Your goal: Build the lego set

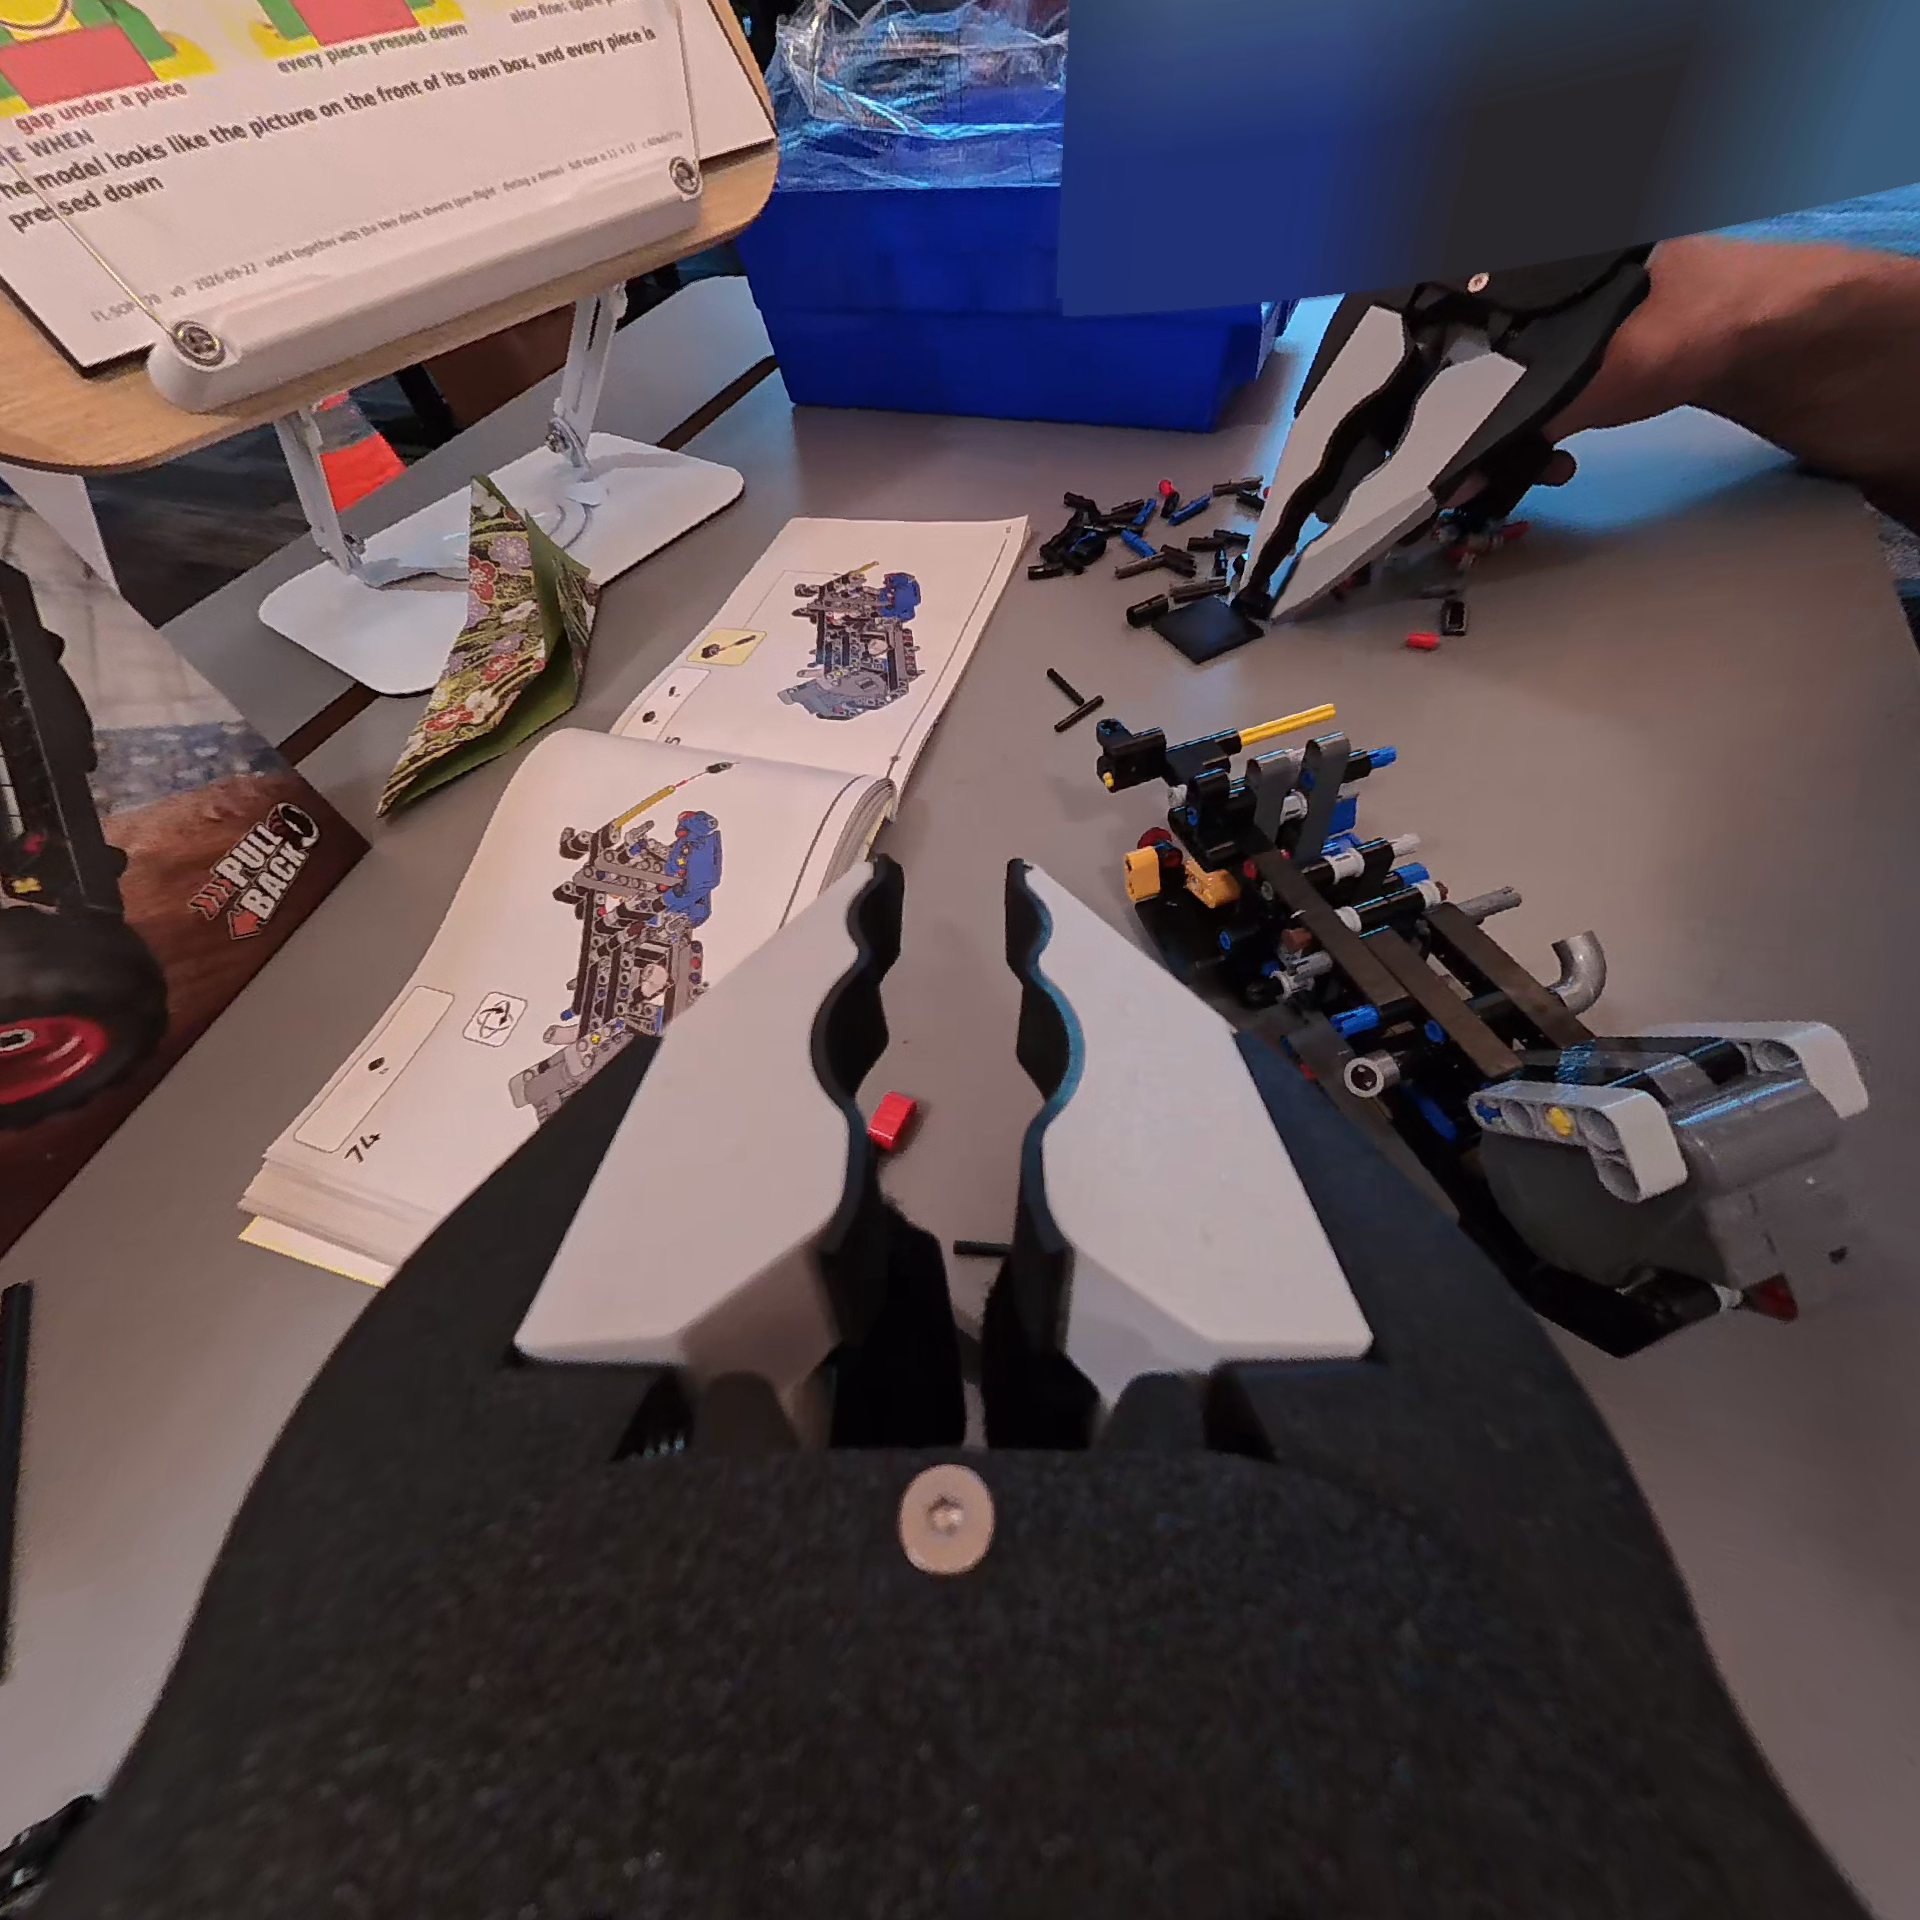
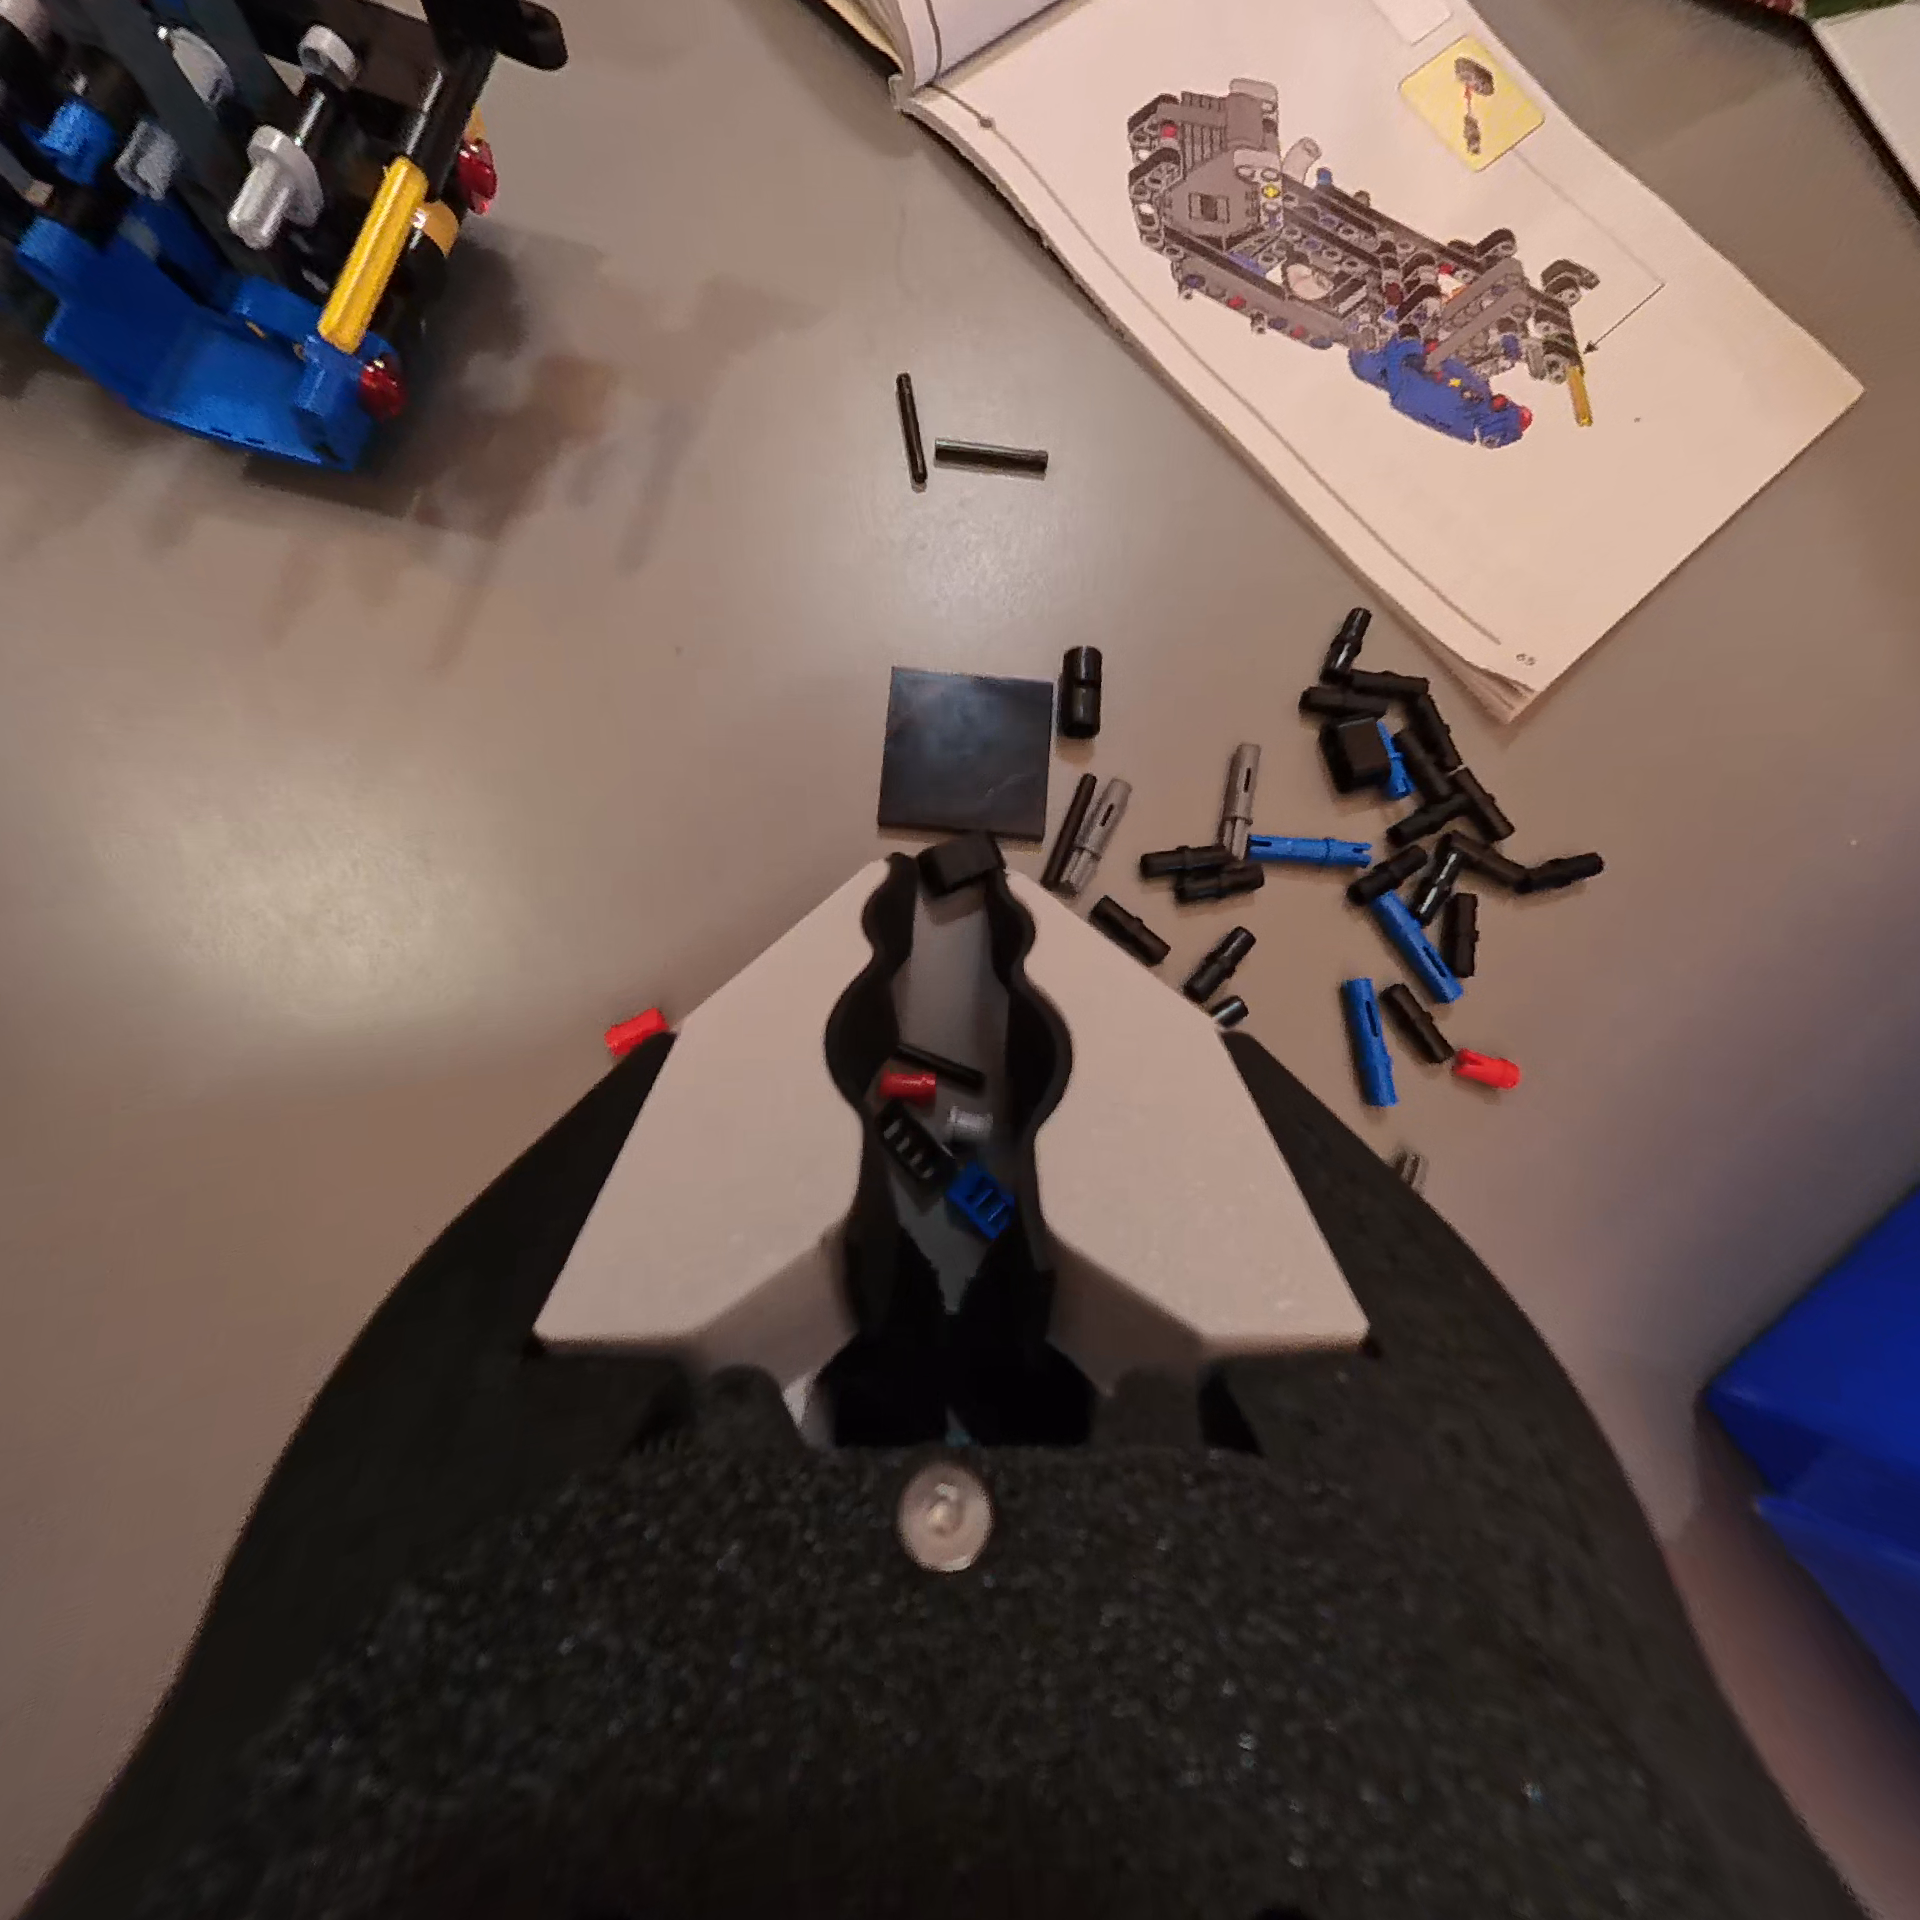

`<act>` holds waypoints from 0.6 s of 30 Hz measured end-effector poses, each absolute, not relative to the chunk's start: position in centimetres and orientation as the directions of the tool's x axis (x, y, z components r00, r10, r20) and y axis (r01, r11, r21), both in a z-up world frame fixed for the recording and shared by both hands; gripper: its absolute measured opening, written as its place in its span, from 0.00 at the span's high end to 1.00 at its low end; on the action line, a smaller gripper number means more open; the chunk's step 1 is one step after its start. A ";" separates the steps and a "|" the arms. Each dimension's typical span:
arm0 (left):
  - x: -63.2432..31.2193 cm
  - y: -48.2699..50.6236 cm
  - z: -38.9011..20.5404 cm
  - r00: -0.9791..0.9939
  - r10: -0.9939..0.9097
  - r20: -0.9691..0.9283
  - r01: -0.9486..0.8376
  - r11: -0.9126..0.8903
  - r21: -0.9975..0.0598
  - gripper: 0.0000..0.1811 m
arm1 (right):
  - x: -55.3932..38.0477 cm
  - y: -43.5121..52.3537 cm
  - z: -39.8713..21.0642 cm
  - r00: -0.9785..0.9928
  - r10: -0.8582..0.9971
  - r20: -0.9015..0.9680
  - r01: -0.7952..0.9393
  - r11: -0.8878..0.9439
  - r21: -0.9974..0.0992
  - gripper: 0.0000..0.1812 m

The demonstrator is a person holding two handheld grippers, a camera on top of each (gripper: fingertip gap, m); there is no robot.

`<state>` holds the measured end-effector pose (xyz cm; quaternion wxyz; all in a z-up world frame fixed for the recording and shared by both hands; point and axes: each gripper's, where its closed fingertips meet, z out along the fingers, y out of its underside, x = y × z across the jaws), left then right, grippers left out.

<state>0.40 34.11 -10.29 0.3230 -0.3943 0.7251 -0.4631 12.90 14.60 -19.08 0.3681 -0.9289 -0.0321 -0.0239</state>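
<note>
Left gripper (image 1: 954, 873) sat nearest the lens, jaws apart, holding nothing, hovering over bare table (image 1: 1558, 665) with a loose red piece (image 1: 890, 1120) showing between its fingers. Model (image 1: 1382, 935) lay just to its right, on its side, yellow axle (image 1: 1286, 724) sticking out the far end. Manual (image 1: 665, 894) was open just left of it.

Right gripper (image 2: 954, 862) was down in the parts pile (image 2: 1403, 831), tips nearly closed on a small black piece (image 2: 961, 860) at the near edge of the black tile (image 2: 964, 750). Looked like a pinch, but whether the piece was clear of the table couldn't be told.

Likely step: pick the next part. To do it well: squeeze square on the piece, lift straight up, don't drag the tile along. Check the part against the manual before carrying it over. Left should clamp the model before any push-in.
</note>
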 end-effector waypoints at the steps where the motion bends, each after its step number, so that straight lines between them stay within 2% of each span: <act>1: 0.4 34.1 -10.3 -0.481 -0.871 -0.104 -0.275 0.262 -0.925 0.90 | 12.9 14.7 -19.1 0.997 0.043 0.071 0.080 -0.725 -0.684 0.94; 13: 0.4 34.4 -10.3 -0.468 -0.875 -0.121 -0.275 0.274 -0.921 0.90 | 11.8 14.8 -17.5 0.991 0.078 0.111 0.134 -0.688 -0.714 0.96; 18: 0.3 34.3 -10.1 -0.468 -0.874 -0.134 -0.269 0.285 -0.920 0.90 | 6.2 15.8 -16.7 0.964 0.263 0.026 0.194 -0.635 -0.748 0.96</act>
